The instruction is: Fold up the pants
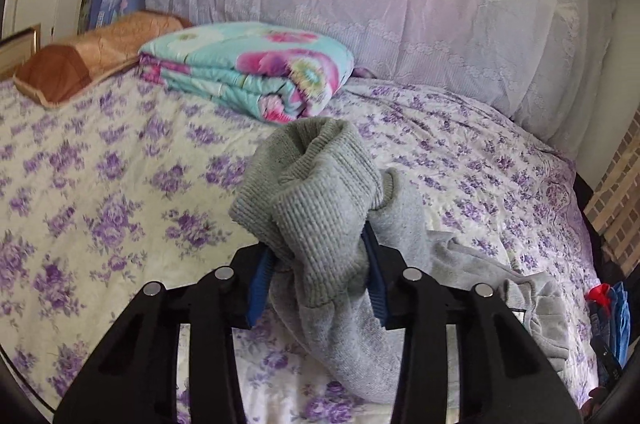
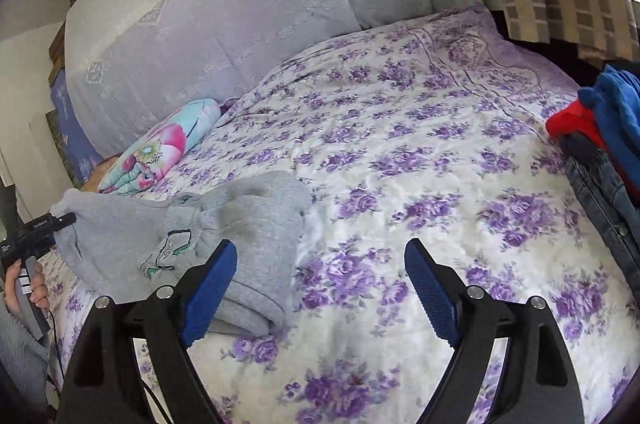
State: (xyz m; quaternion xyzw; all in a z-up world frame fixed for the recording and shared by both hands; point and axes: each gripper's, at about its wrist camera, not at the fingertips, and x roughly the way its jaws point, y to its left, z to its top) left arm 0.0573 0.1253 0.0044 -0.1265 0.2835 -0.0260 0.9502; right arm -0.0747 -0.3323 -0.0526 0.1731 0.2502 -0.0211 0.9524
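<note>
The grey sweatpants lie on the floral bedspread. My left gripper is shut on a bunched ribbed cuff of the pants and holds it up above the bed; the rest of the cloth trails down to the right. In the right wrist view the pants lie in a heap at the left. My right gripper is open and empty just above the bed, its left finger over the edge of the heap. The left gripper shows there at the far left, holding the cloth.
A folded floral quilt and a brown pillow lie at the back left. A lilac lace-covered stack runs along the back. A pile of jeans with red and blue clothes sits at the bed's right edge.
</note>
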